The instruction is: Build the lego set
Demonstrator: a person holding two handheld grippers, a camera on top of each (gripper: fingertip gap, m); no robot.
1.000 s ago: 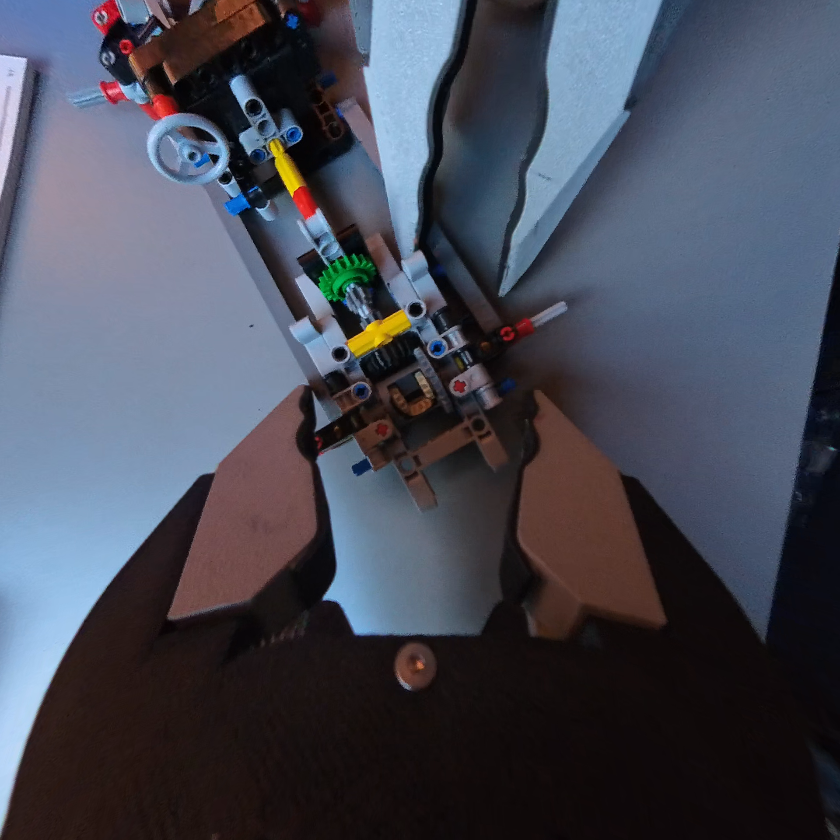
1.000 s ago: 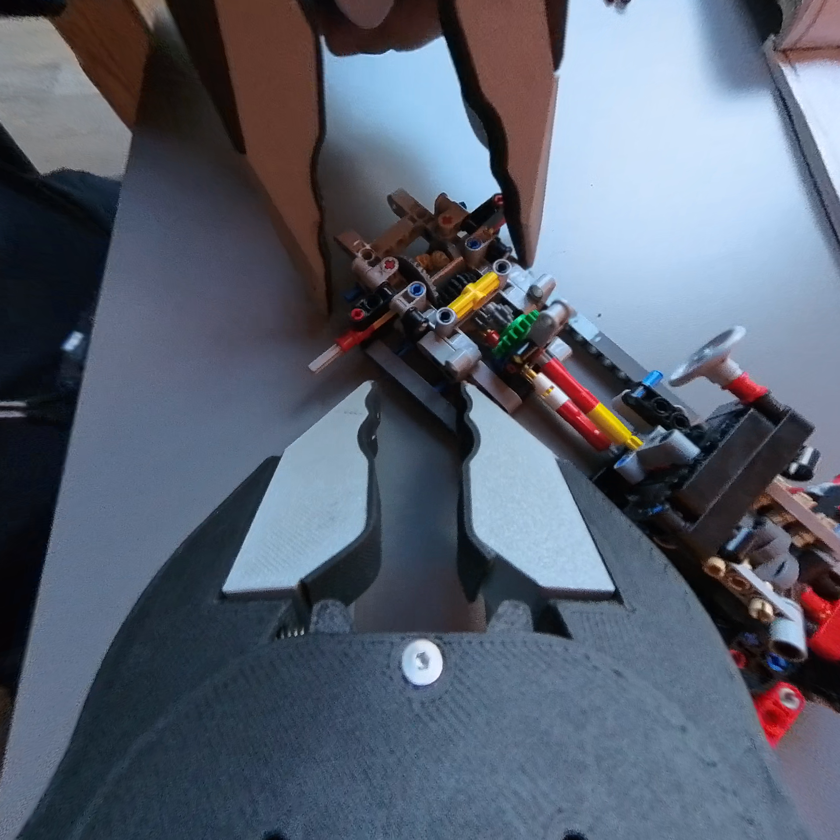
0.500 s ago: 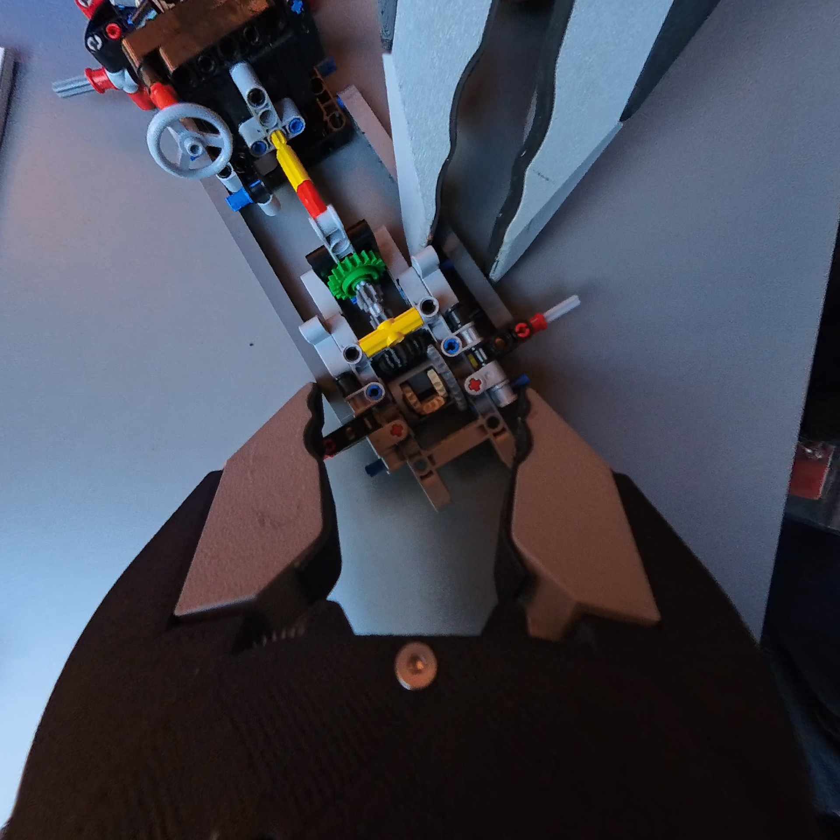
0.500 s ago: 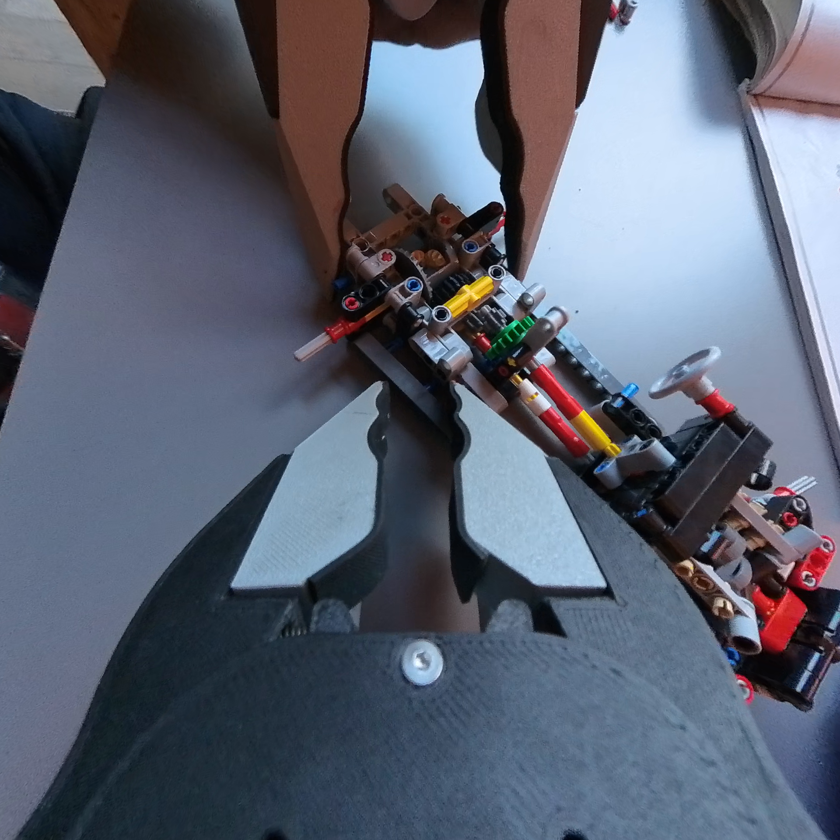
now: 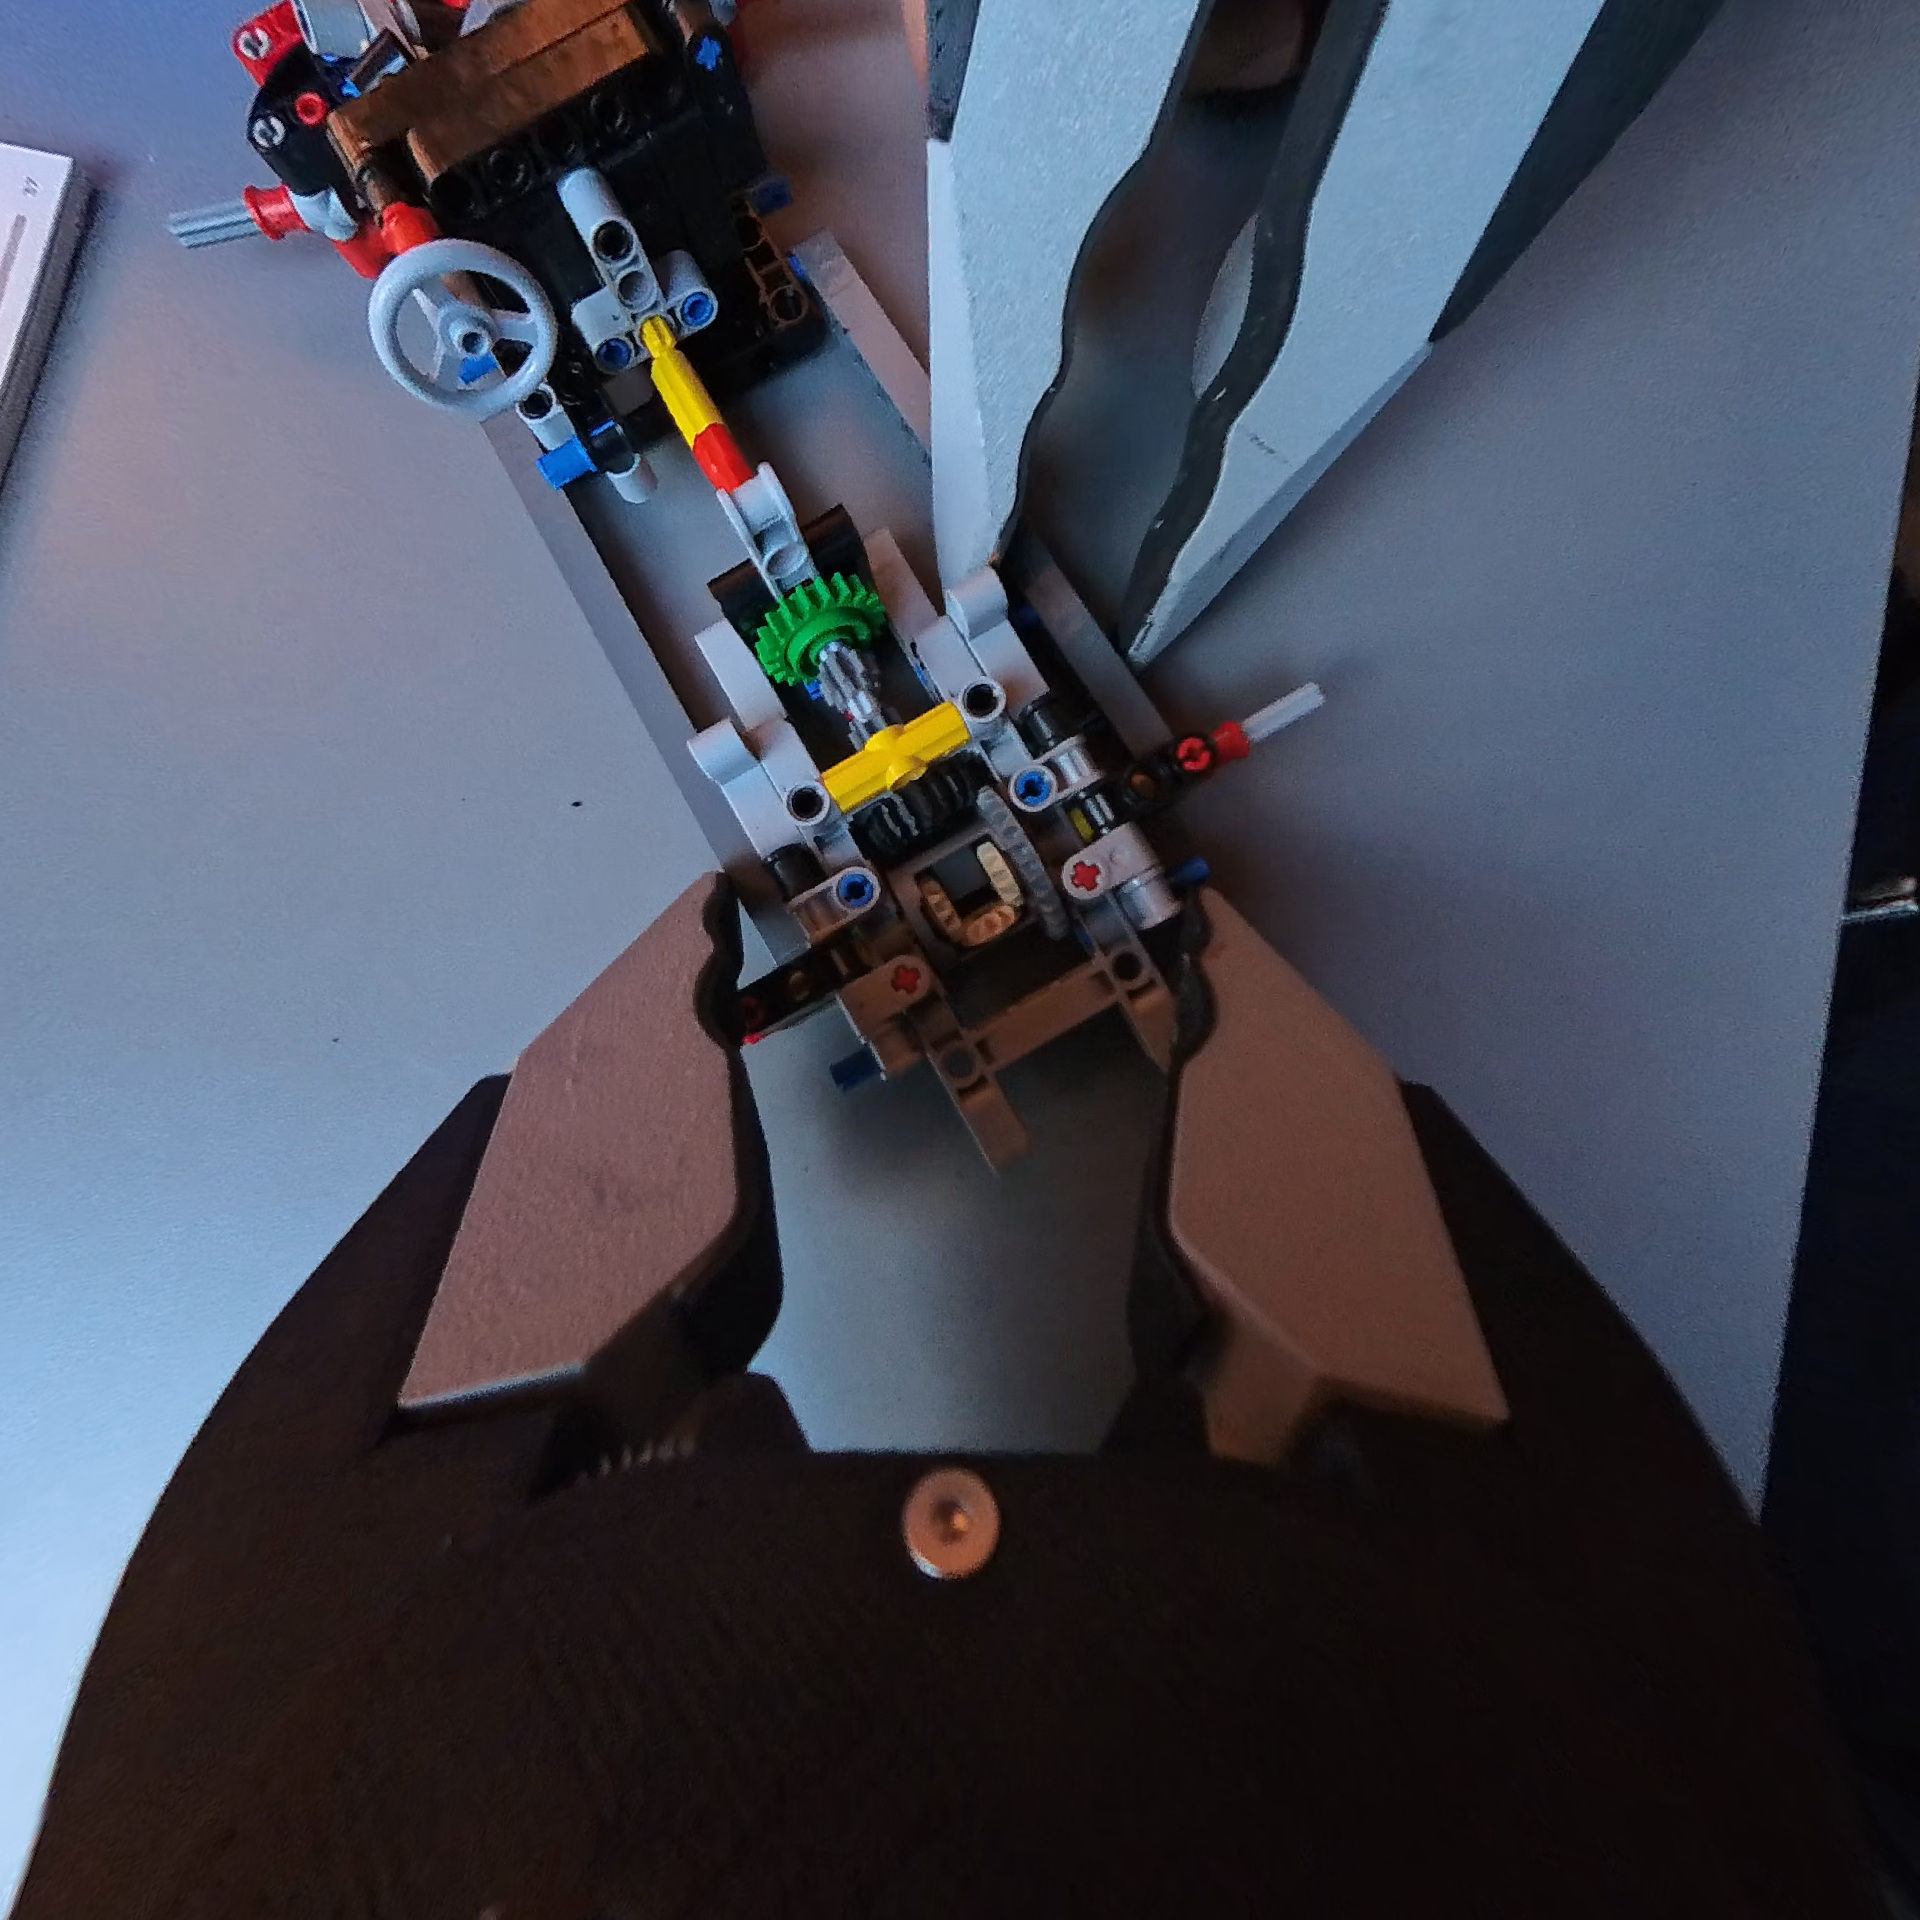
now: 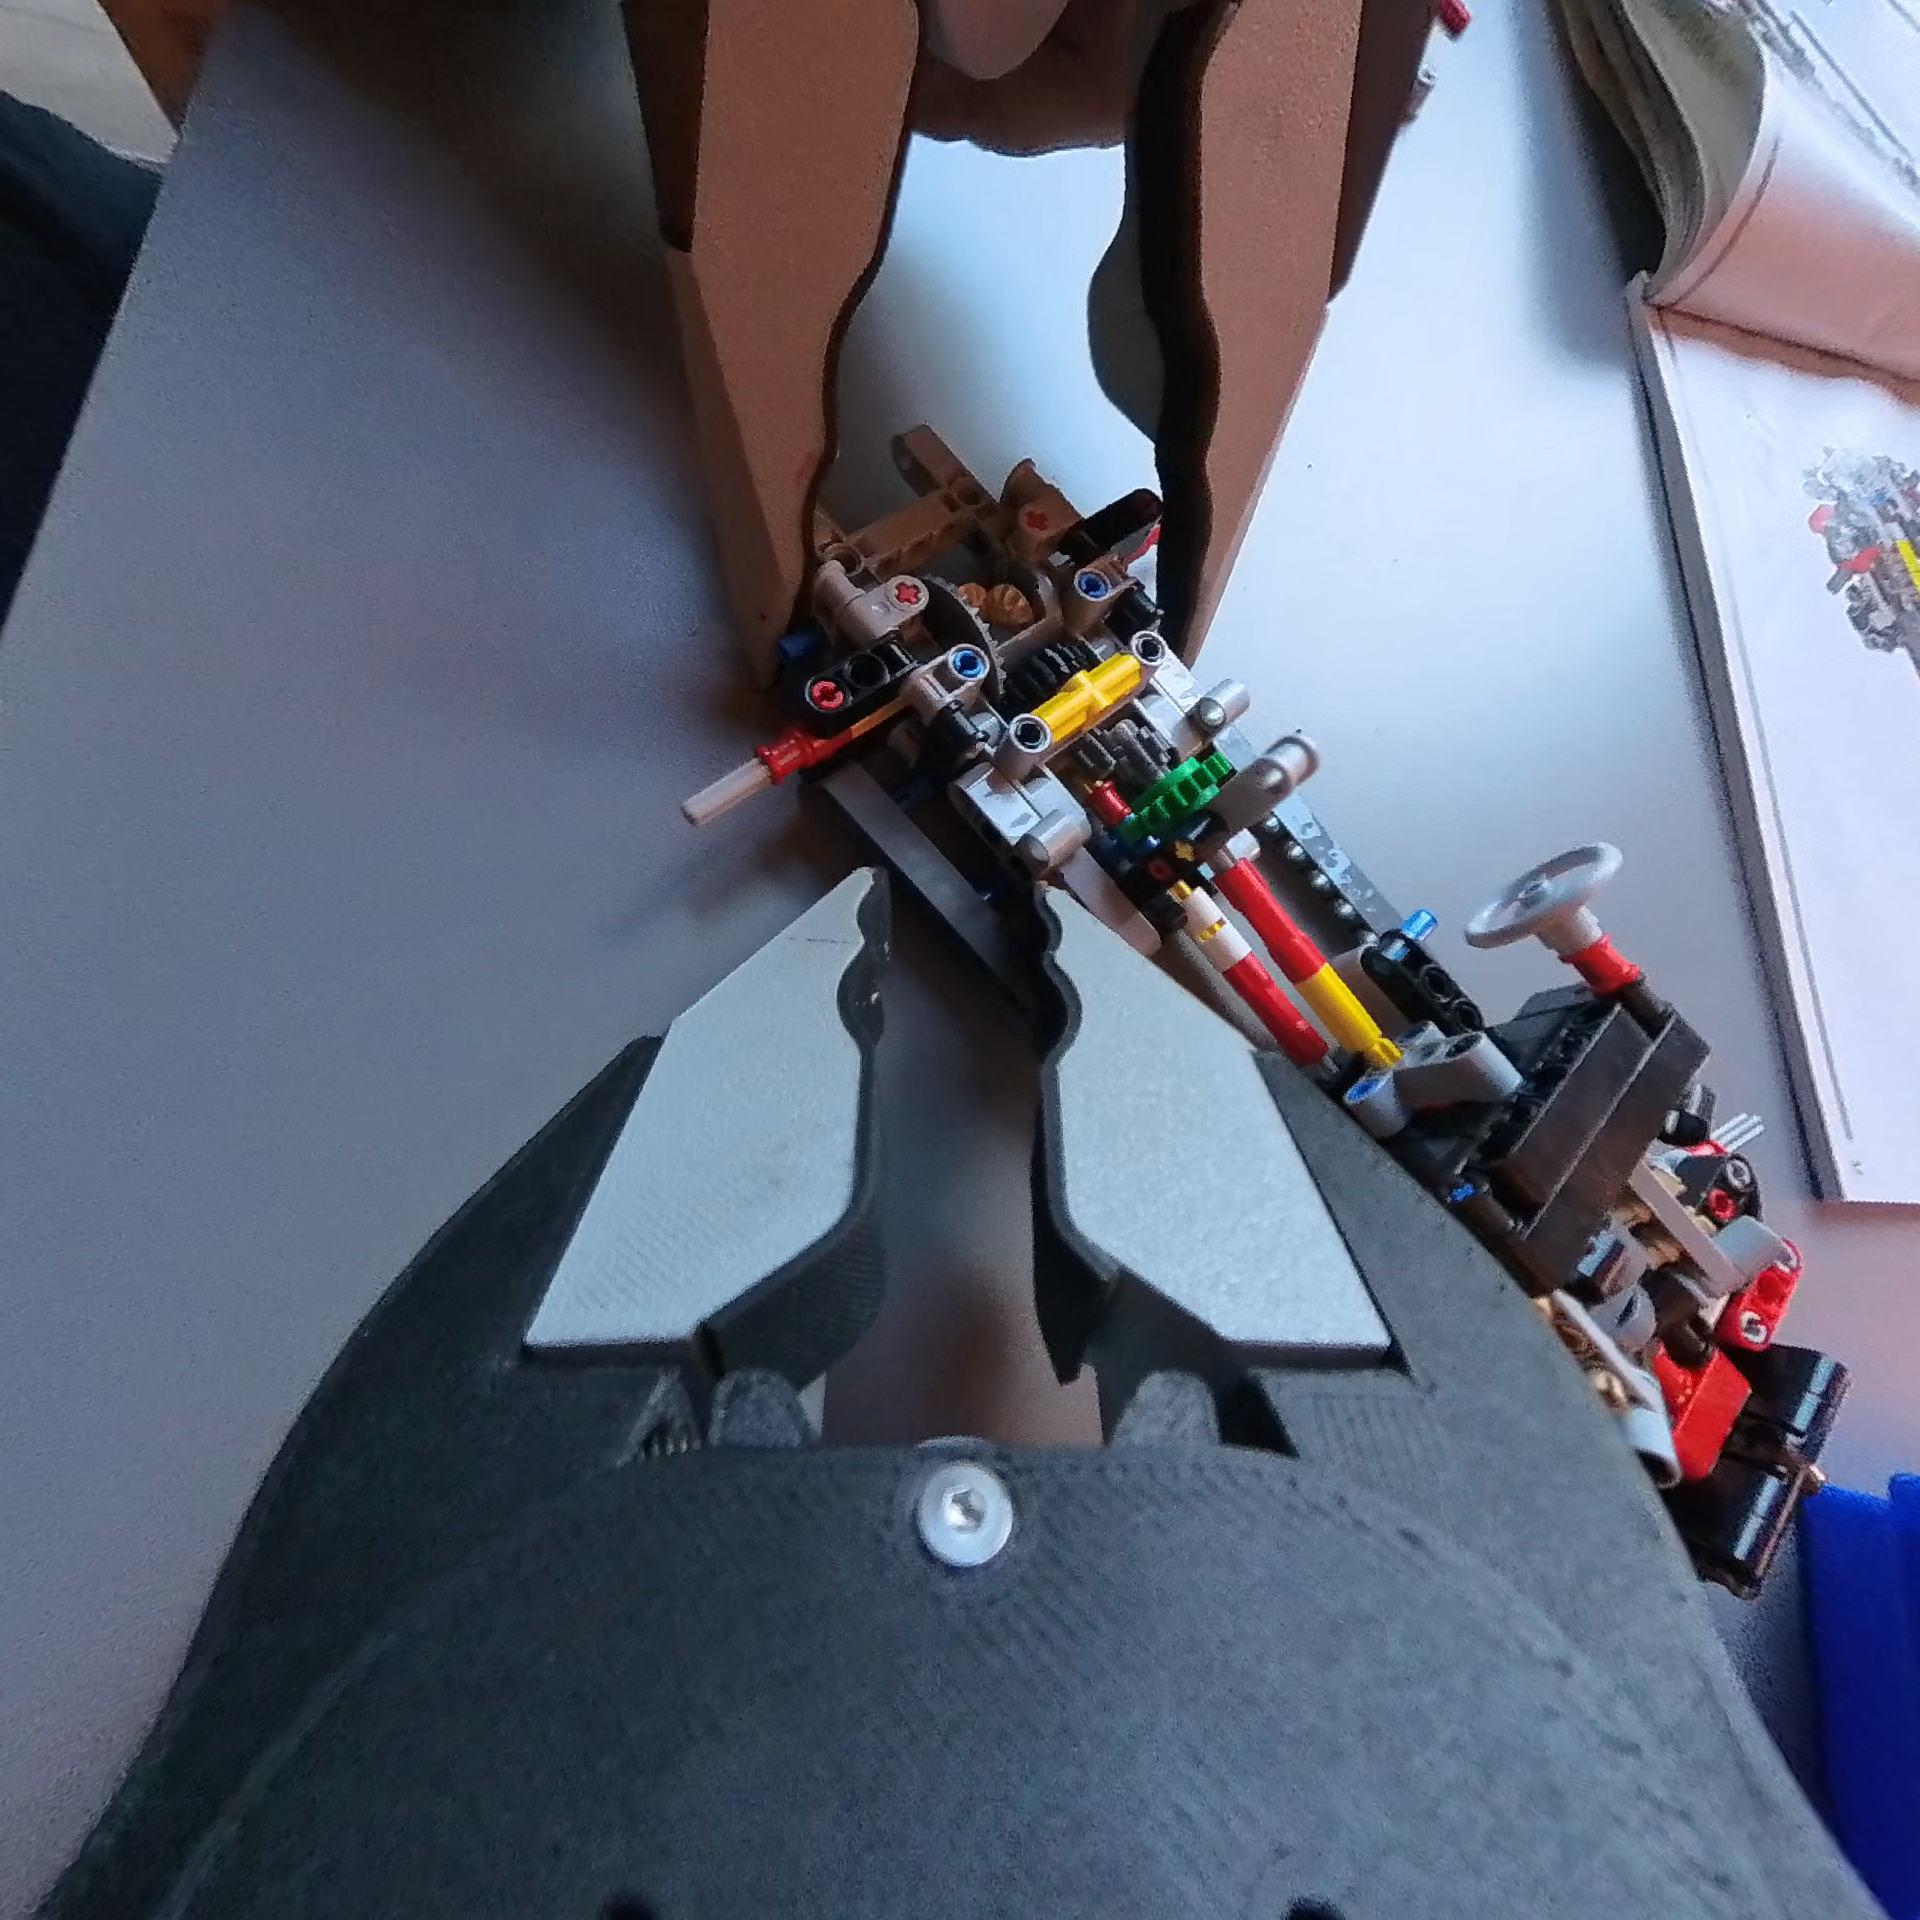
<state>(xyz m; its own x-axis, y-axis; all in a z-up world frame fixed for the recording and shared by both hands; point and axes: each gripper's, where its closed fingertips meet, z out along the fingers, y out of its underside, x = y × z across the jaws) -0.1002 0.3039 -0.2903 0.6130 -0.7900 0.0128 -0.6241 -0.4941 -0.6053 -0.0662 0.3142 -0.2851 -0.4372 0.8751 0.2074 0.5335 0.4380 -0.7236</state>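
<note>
On the grey counter (image 5: 260, 779), nearest your left gripper (image 5: 951, 961), the tan rear frame (image 5: 997, 1029) of a long toy-brick chassis (image 5: 790, 665) sits between your brown fingers (image 5: 623, 1122); they are spread wide and clamped on the frame's two sides, which looks meant to steady that end of the model. Just beyond lie the differential gears (image 5: 971, 899), a yellow cross connector (image 5: 894, 753) and a green gear (image 5: 816, 634) on the centre shaft. From the opposite side your right gripper (image 6: 961, 925) reaches in, its grey fingers (image 6: 748, 1122) drawn close and pinching the dark side beam (image 6: 935, 904) of the chassis beside a white axle with a red bush (image 6: 764, 774), probably to brace the side rail. Farther off the grey steering wheel (image 5: 457, 327) and the black and red front block (image 5: 582, 125) rest on the counter, with an open instruction booklet (image 6: 1787, 623) lying alongside.
</note>
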